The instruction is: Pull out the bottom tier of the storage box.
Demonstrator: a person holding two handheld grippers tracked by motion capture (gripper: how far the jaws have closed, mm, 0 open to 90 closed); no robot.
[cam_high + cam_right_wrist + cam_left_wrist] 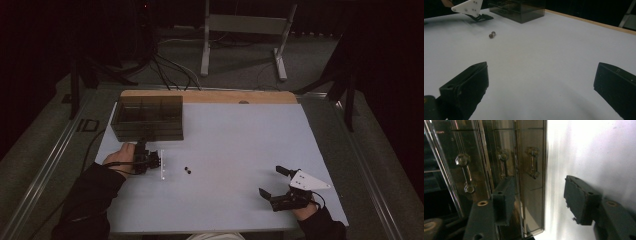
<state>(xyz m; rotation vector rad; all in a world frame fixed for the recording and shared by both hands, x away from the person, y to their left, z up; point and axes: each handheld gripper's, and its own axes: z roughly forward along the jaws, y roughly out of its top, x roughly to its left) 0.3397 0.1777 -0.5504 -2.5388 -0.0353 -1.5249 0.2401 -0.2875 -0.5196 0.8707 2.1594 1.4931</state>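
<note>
Left gripper (150, 161) sits just before the box (148, 117), jaws half apart, nothing between the pads; likely lining up on a clear strip (162, 164) lying beside it, long axis running toward the box; right gripper (276, 182) parked wide open, empty; two beads (187, 170) lie loose mid-table.

Your work sits at the table's left side: a dark smoky-transparent plastic organiser box (147, 118) with inner dividers forming compartments, standing upright near the far left edge of the pale table top. Through its tinted wall, the left gripper view shows a small clear dumbbell-shaped piece (533, 163) and its reflections, lying lengthwise. Out on the bare surface, well apart from the box toward the middle, lies a tiny dark dumbbell-shaped piece (188, 170), flat on its side.
</note>
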